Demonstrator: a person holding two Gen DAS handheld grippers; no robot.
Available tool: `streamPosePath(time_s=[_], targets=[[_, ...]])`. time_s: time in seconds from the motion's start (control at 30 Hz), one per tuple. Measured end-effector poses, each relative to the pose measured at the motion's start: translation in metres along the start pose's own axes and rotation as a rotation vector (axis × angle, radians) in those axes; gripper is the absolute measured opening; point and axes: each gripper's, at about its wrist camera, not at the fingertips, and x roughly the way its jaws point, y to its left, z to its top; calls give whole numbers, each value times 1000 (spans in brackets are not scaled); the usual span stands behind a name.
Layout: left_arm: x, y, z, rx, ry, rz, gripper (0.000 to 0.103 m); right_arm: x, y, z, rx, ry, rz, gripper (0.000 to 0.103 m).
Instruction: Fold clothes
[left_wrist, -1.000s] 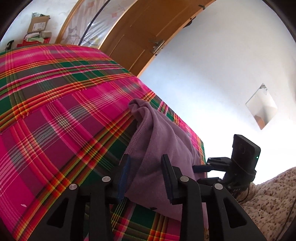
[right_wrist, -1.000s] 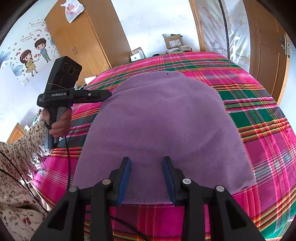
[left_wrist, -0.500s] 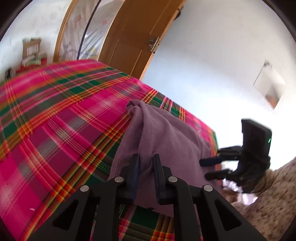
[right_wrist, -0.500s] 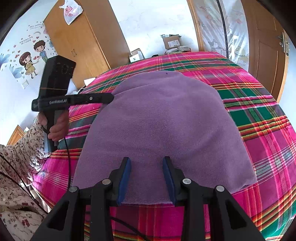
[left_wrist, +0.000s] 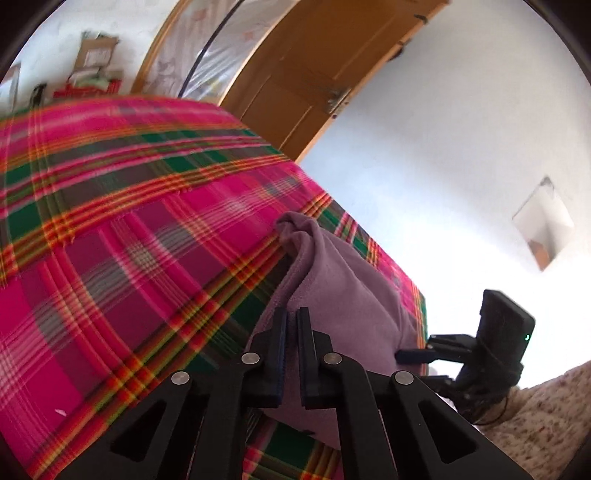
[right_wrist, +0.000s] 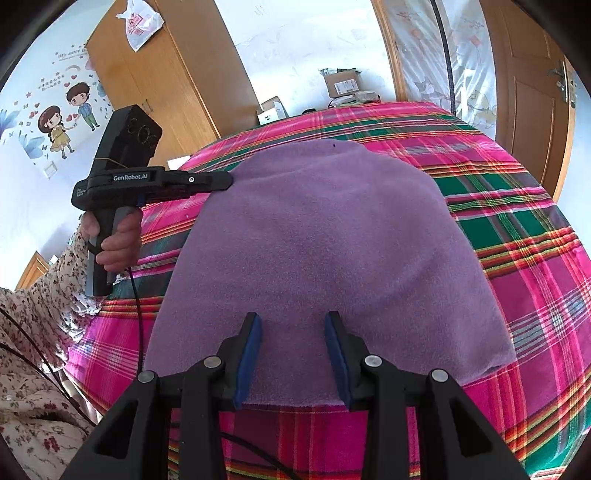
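Cloth: a purple garment (right_wrist: 325, 251) lay spread flat on the bed, its near edge close to the bed's near side and its far end rounded; in the left wrist view (left_wrist: 343, 280) its left edge was lifted into a ridge with a small bunched tip at the far end.
Bed cover: a pink, green and orange plaid blanket (right_wrist: 517, 229) covered the bed under the garment and showed on every side of it.
Left gripper: the left gripper (left_wrist: 291, 325) had its jaws pressed together on the garment's left edge, a thin fold of purple fabric pinched between the pads; in the right wrist view (right_wrist: 221, 181) its tips met the cloth at the far left corner.
Left hand: a hand (right_wrist: 114, 243) gripped the black handle below the gripper, with a floral sleeve (right_wrist: 44, 295) behind it.
Right gripper: the right gripper (right_wrist: 292, 332) stood with its jaws spread partway above the garment's near edge, blue pads apart, the cloth lying flat beneath them and not pinched; from the left wrist view (left_wrist: 424, 365) it showed at the right, beside the cloth.
Room, far side: a wooden wardrobe (right_wrist: 159, 81) stood at the far left, a door (right_wrist: 532, 110) at the far right, cardboard boxes (right_wrist: 341, 83) beyond the bed.
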Motion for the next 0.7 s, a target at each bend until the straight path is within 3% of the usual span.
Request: streamPosePath(time_s=[0.47,0.63,0.7], targets=[[8,15,-1,-50,-6,21,7,2,-2,-2,9,-10,7,37],[-6,23,-2,-99,-78,122,3,1,2,-4,-4,-16,-12,37],[-16,32,-7,-172,-105,106,4,-3,5,-4,-15,-30,-9,37]])
